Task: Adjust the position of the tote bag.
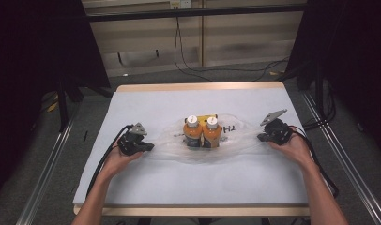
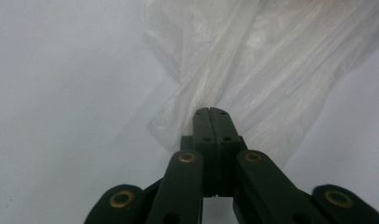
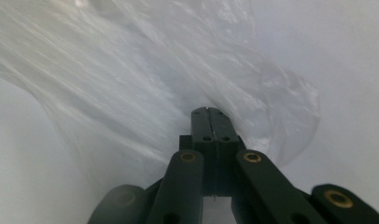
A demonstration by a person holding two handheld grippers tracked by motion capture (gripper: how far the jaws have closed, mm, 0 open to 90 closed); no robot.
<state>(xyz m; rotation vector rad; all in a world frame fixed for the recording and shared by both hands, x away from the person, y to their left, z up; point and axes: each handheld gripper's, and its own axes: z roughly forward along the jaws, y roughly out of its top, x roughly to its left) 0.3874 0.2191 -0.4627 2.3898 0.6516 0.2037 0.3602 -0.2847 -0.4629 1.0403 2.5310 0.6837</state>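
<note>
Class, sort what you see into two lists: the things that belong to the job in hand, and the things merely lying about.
Belonging to the job:
- clear plastic bag
- two orange bottles inside it
- left gripper, shut on the bag's edge
- right gripper, shut on the opposite edge

Lying about:
- black cables on the floor beyond the table

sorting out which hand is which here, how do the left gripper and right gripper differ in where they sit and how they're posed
The left gripper pinches the clear plastic bag at its left end, nearer the person; the right gripper pinches its right end, farther up the table. The left gripper's grey plate lies rather flat; the right gripper's plate tilts up steeply. Both are shut on the bag's film, with the two orange bottles between them.
</note>
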